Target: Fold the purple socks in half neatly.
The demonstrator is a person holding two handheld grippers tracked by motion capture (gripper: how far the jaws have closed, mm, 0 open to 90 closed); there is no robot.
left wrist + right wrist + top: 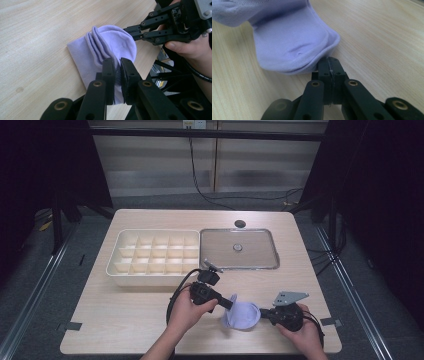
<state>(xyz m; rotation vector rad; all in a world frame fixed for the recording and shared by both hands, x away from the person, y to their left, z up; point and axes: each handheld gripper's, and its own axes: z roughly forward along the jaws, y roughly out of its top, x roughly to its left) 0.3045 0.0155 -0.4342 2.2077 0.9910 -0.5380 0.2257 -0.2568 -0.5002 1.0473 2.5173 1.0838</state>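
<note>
My left gripper pinches one edge of the folded lilac sock, and my right gripper, jaws shut on the opposite edge, faces it. The sock spans between them near the table's front edge, equally near both hands.

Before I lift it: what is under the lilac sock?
The lilac sock lies folded on the bare wooden table, pinched by the left gripper and the right gripper. Anything beneath its middle or between its layers is covered.
</note>
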